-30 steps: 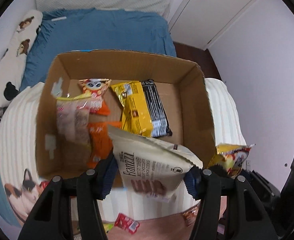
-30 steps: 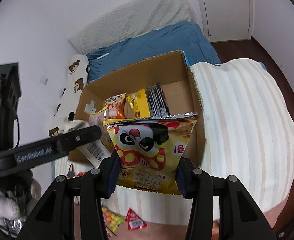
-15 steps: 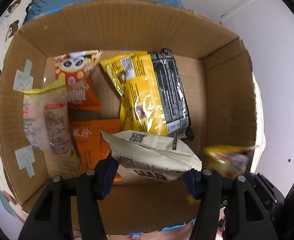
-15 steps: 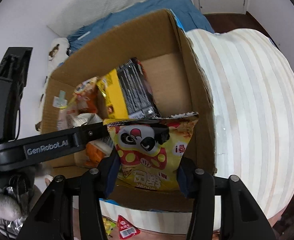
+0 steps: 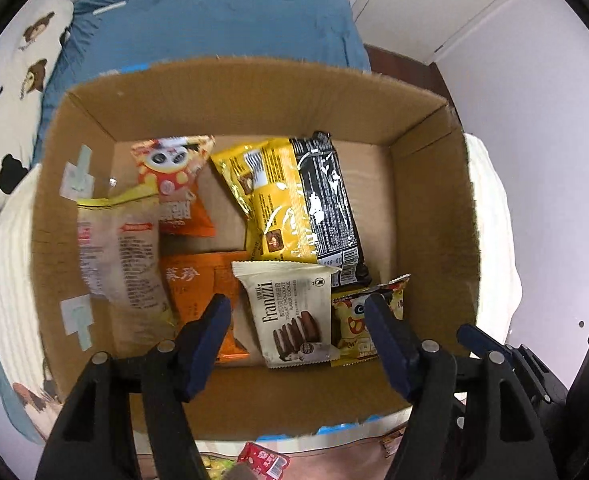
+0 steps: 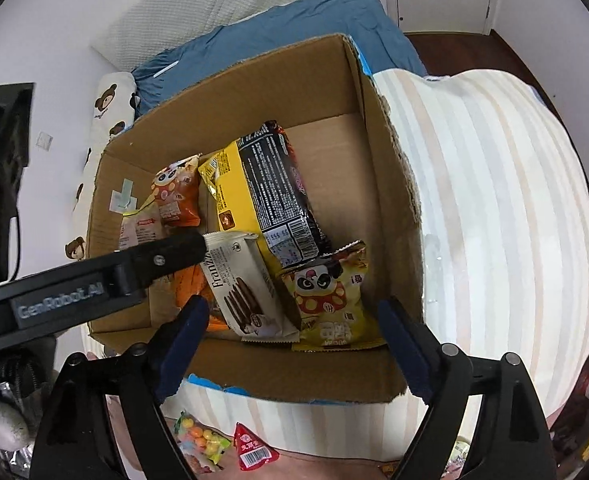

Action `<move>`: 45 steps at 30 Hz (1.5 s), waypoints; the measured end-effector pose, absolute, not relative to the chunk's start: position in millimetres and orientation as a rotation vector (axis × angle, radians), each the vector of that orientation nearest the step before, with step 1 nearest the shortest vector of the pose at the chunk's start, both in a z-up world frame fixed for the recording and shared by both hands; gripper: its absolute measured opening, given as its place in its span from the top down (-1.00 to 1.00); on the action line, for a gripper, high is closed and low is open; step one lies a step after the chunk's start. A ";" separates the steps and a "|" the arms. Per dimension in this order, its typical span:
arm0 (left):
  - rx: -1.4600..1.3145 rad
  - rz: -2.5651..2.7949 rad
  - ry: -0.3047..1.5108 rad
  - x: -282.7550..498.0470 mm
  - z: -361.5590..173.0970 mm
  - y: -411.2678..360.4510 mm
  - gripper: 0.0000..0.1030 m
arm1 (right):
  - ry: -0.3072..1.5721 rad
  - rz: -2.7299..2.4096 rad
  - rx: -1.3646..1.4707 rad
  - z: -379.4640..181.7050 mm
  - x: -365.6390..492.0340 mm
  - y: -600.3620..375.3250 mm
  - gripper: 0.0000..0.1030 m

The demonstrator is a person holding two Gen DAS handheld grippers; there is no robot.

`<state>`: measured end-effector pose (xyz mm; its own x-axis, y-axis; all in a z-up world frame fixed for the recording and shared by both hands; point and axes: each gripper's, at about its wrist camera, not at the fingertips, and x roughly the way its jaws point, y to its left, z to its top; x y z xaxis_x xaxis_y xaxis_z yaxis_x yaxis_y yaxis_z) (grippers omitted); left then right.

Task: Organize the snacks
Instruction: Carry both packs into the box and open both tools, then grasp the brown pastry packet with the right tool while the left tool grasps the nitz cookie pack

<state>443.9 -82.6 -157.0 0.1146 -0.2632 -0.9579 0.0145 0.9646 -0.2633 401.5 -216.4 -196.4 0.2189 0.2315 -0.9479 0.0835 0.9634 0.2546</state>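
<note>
A cardboard box [image 5: 254, 96] [image 6: 294, 76] stands on a striped cushion. Inside lie a white Franzzi cookie pack [image 5: 290, 312] [image 6: 246, 284], a yellow panda snack bag [image 5: 358, 328] [image 6: 330, 300], a yellow-and-black pack [image 5: 294, 200] [image 6: 266, 196], an orange panda bag [image 5: 174, 184], an orange pack [image 5: 198, 292] and a pale bag [image 5: 122, 256]. My left gripper [image 5: 296, 340] hangs over the near end, jaws opening, the cookie pack lying loose below them. My right gripper [image 6: 294, 328] is opening wide above the yellow panda bag, which rests on the box floor.
A striped cream cushion [image 6: 494, 220] carries the box, with a blue bed cover [image 5: 214, 24] and bear-print pillow [image 5: 10, 80] behind. Small candy packets [image 6: 254, 448] lie on the near surface below the box. A door [image 5: 434, 8] and white walls stand at the right.
Both grippers came down over the box and let go: the cookie pack and the yellow panda bag, held a second ago, now lie in the box. Both pairs of jaws have spread.
</note>
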 end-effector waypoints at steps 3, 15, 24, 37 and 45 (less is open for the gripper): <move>-0.197 -0.187 1.392 429.3 -139.7 -76.2 -0.31 | 1.329 0.098 0.245 -186.7 394.9 -213.4 -0.87; -0.078 -0.062 1.125 362.6 -87.5 -50.2 -0.31 | 1.234 0.110 0.155 -145.9 350.0 -197.8 -0.88; -0.036 -0.014 1.018 296.0 -67.0 -36.4 -0.31 | 1.079 0.099 0.095 -103.4 290.7 -186.9 -0.88; -0.059 0.000 0.939 210.4 -55.1 -30.2 -0.31 | 1.002 0.154 0.115 -79.3 211.0 -181.4 -0.88; -0.119 0.005 1.041 179.6 -103.4 -28.7 -0.88 | 1.084 0.119 0.252 -119.9 172.2 -220.0 -0.88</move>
